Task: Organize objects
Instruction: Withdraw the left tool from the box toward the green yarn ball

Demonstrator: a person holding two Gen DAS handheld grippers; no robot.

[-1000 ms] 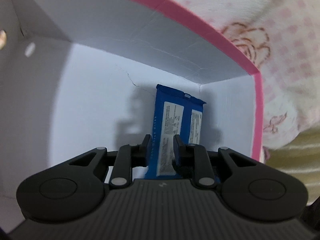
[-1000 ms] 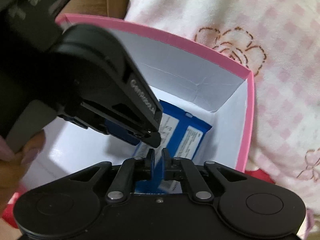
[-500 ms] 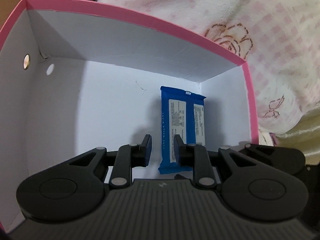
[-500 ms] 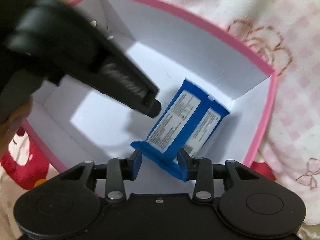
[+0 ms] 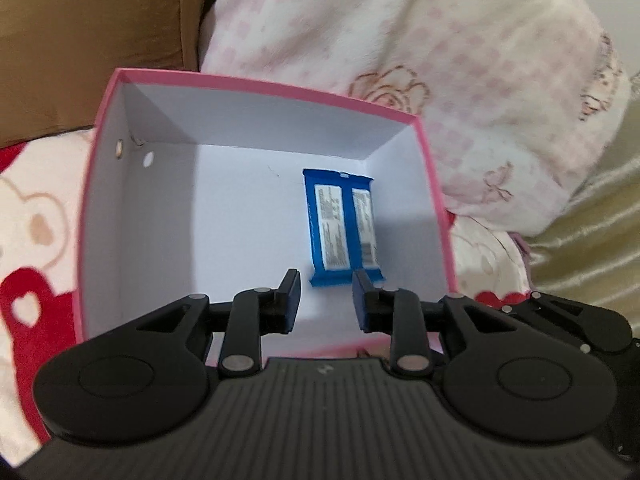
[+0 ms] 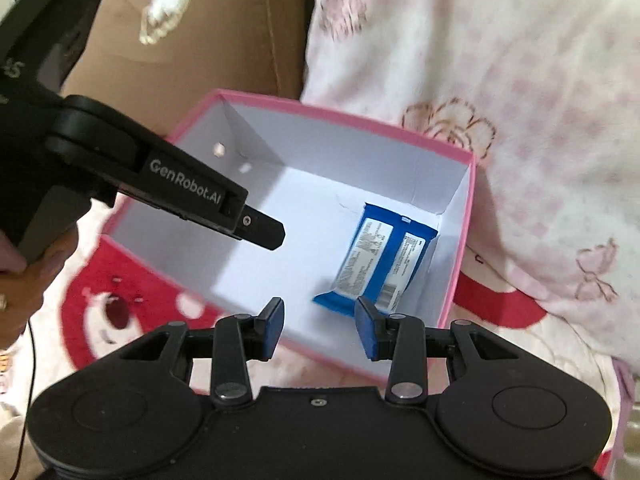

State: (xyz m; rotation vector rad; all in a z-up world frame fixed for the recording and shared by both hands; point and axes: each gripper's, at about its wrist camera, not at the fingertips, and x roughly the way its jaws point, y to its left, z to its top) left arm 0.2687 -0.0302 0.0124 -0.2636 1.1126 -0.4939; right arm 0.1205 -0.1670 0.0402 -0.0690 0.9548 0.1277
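A blue snack packet (image 5: 340, 224) (image 6: 380, 258) with white labels lies flat on the floor of the pink-rimmed white box (image 5: 256, 120) (image 6: 340, 144), by its right wall. My left gripper (image 5: 326, 280) hovers above the box's near edge, its jaws opening, nothing between them. In the right wrist view the left gripper (image 6: 276, 236) reaches in from the left over the box, held by a hand (image 6: 24, 280). My right gripper (image 6: 319, 306) stands open above the near rim, clear of the packet.
The box sits on a red and white bear-print blanket (image 6: 120, 308). A pink-checked quilt (image 5: 460, 60) rises behind and to the right. A brown cushion (image 5: 80, 40) is at the back left, striped yellowish fabric (image 5: 592, 248) at the right.
Both grippers let go of the blue packet and drew up and back out of the box. The packet now lies flat on the box floor.
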